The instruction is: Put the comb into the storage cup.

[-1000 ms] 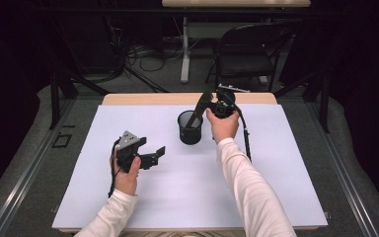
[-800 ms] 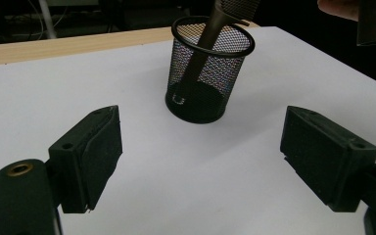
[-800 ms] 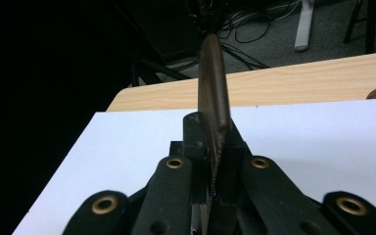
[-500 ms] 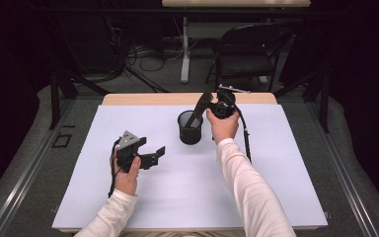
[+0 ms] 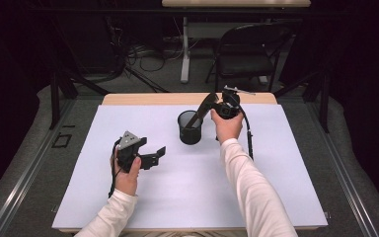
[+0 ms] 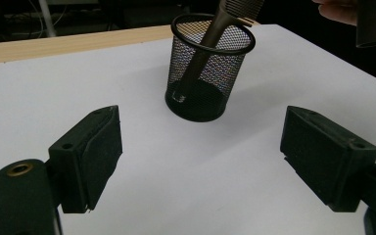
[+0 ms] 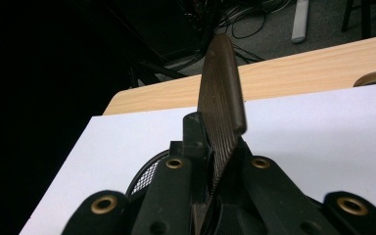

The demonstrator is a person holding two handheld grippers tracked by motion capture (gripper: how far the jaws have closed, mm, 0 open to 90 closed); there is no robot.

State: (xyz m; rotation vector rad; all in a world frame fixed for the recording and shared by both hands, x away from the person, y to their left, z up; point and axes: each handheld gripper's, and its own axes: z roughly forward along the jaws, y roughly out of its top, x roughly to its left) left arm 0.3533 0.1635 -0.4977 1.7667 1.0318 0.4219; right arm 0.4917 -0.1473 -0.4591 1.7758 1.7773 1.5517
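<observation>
Across the second shown nothing shifted: the right gripper (image 5: 216, 106) kept its jaws clamped on a brown comb (image 6: 203, 49) slanting into the mesh pen cup (image 5: 190, 127) at the worktop's (image 5: 276, 173) far centre, suggesting placement underway, while the left gripper (image 5: 150, 155) hovered open and empty.

A lab: dark surrounds, floor cables (image 5: 143, 54), folding chair (image 5: 246, 54), white-covered table (image 5: 276, 163).

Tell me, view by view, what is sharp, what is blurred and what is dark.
High view: white table cover bright, surroundings dark.
Left gripper view: mesh cup sharp, near jaws soft.
Right gripper view: comb readable, jaws blurred, left side black.
</observation>
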